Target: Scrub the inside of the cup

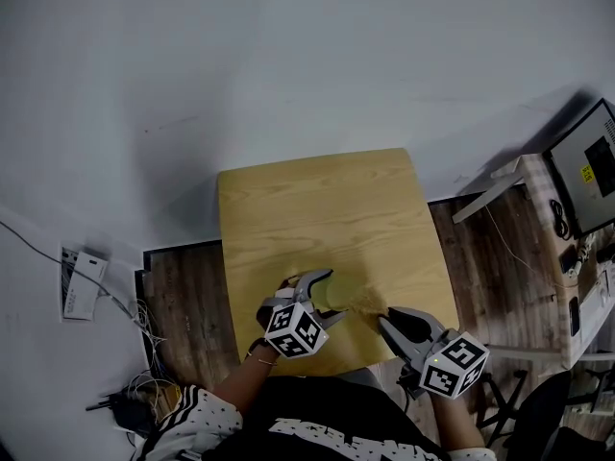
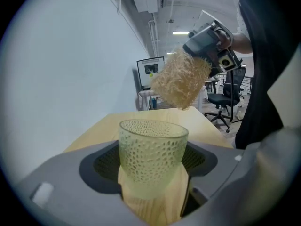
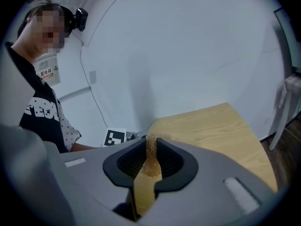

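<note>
A pale green dimpled glass cup (image 2: 151, 157) stands upright between the jaws of my left gripper (image 2: 153, 168), which is shut on it; in the head view the cup (image 1: 338, 291) sits near the table's front edge, held by the left gripper (image 1: 317, 291). A tan fibrous scrubber (image 2: 181, 79) hangs above and just behind the cup's rim, outside the cup. My right gripper (image 3: 150, 161) is shut on that scrubber (image 3: 151, 157), squeezed thin between the pads. In the head view the right gripper (image 1: 389, 320) is to the right of the cup, with the scrubber (image 1: 367, 303) at its tip.
The small wooden table (image 1: 317, 209) stands against a white wall, its far half bare. A desk with a monitor (image 1: 591, 166) and cables is at the right. An office chair (image 2: 225, 95) stands beyond the table. A wall socket with cables (image 1: 82, 281) lies at the left.
</note>
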The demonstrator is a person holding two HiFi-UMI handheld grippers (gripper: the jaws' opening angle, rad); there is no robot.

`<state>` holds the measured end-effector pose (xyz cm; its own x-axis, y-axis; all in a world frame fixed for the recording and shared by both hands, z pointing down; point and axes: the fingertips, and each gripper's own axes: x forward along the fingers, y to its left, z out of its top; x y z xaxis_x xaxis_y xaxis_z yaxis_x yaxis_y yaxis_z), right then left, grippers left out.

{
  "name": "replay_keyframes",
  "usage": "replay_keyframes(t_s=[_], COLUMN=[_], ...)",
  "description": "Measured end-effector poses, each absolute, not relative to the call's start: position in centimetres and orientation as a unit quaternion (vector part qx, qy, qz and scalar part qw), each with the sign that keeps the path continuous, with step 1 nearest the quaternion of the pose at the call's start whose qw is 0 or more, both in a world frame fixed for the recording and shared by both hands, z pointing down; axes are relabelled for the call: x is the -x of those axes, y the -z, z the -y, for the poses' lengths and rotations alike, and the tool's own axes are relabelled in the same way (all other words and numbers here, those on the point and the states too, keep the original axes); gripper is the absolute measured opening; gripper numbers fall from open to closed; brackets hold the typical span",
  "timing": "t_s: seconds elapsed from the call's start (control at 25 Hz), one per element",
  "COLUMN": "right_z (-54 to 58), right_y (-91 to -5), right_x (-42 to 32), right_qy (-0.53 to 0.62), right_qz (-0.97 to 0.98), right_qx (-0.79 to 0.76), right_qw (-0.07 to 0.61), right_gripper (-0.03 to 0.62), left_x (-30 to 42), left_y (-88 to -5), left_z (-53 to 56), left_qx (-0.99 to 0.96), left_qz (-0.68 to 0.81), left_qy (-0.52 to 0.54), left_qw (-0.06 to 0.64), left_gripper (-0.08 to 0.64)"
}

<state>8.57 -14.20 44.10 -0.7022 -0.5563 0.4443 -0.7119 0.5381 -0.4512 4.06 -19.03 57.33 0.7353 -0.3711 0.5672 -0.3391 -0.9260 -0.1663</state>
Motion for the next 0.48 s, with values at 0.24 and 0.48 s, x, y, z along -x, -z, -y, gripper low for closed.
replay_keyframes(t_s=[0.24,0.48], right_z=[14.3,14.3], right_y=[-44.3,-44.2], right_x=[-9.4,-10.4], right_qy=[-0.323,-0.329], right_qz=[0.856,0.847], right_qx=[-0.388,-0.405], right_qw=[0.110,0.100], right_gripper=[0.077,0.077], left_x=[-4.4,-4.8], left_y=[-58.6,-59.7], left_z=[19.9,20.6], left_qx=[0.934,0.935], left_qz=[-0.199,-0.207], left_qy=[0.296,0.287], left_qw=[0.002,-0.017], left_gripper=[0.382,0.382])
